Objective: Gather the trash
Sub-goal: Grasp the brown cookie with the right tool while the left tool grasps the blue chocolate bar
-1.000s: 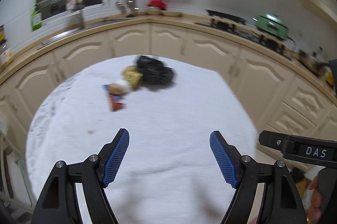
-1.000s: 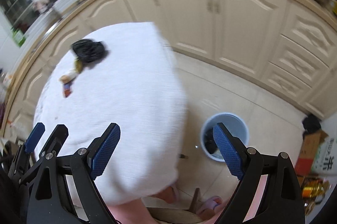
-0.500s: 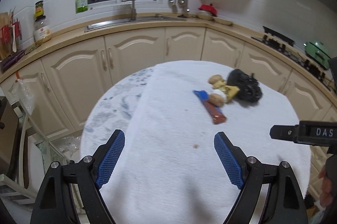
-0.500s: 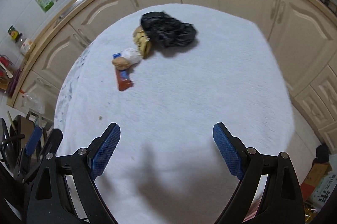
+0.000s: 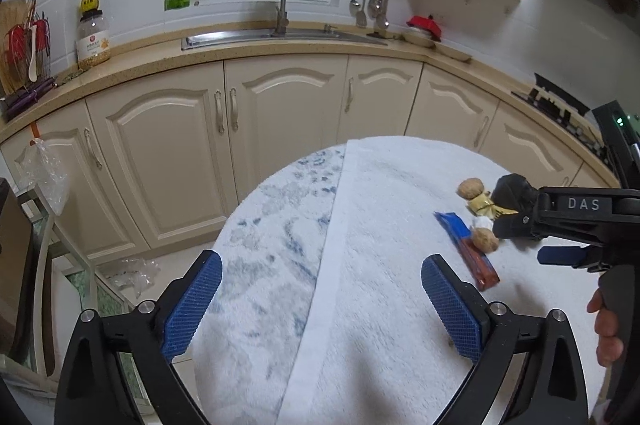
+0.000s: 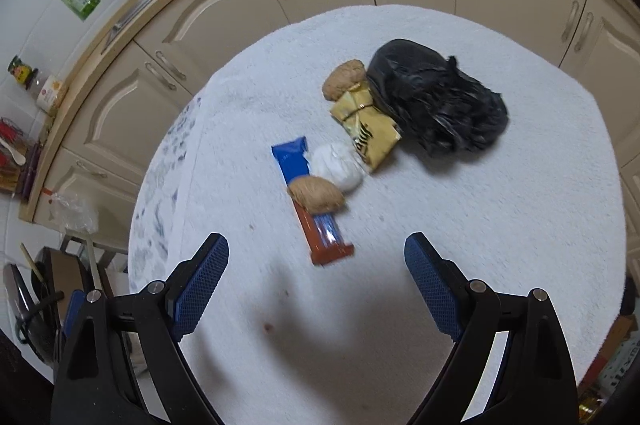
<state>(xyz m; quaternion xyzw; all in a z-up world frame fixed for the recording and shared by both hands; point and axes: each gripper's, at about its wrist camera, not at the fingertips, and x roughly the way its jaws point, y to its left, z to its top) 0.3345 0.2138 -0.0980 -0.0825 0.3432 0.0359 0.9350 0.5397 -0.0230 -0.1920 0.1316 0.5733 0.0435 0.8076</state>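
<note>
Both my tongs grasp nothing: left gripper opening, right gripper, marked "DAS", spread above the trash pile on the white-covered table; wrapper print unreadable.

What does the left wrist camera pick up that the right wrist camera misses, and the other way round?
Only the left wrist view shows the right gripper from the side, over the trash.

Only the right wrist view shows the whole black bag and the white wad clearly.

Both show the blue-and-red wrapper, two walnuts, the gold packet, the white cloth and the sink.
</note>
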